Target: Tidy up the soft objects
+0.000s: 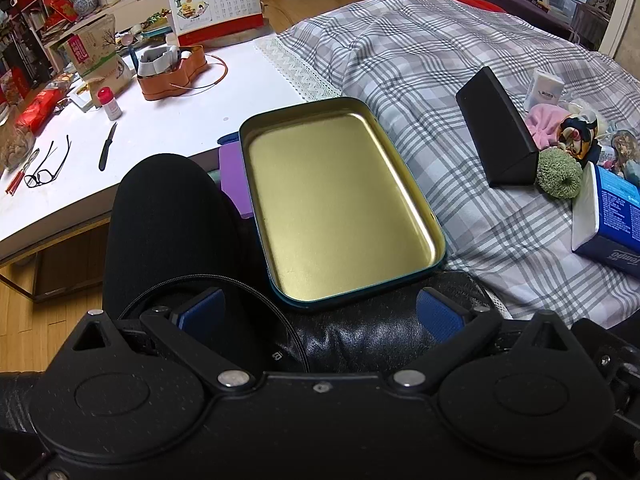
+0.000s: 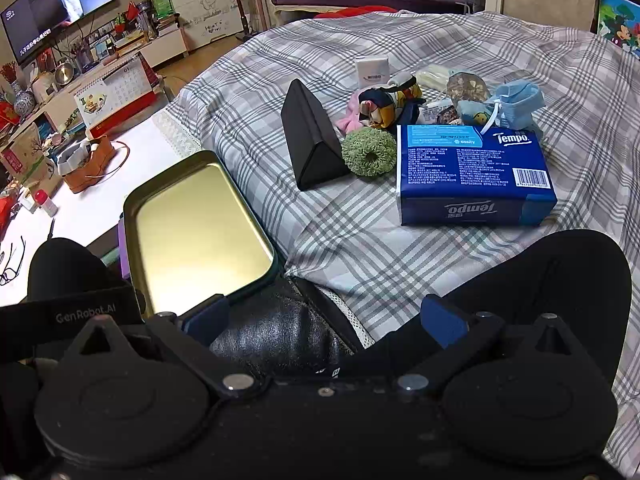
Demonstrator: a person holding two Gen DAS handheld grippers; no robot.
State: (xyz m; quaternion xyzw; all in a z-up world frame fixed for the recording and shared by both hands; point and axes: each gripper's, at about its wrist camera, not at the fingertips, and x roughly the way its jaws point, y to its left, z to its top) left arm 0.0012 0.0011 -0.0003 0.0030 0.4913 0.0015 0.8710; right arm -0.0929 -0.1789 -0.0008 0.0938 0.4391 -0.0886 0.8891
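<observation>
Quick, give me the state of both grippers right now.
Left gripper: open, holding nothing.
Right gripper: open, holding nothing.

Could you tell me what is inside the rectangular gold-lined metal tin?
Nothing: the rectangular gold-lined metal tin shows only its bare floor. A purple flat object lies partly covered under its left edge.

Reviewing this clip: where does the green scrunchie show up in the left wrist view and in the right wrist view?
Left wrist: green scrunchie far right, mid-height, on the plaid cloth.
Right wrist: green scrunchie centre, upper half, left of the blue tissue pack.
Shared landmark: the black triangular case, whose near end touches the scrunchie in both views.
</observation>
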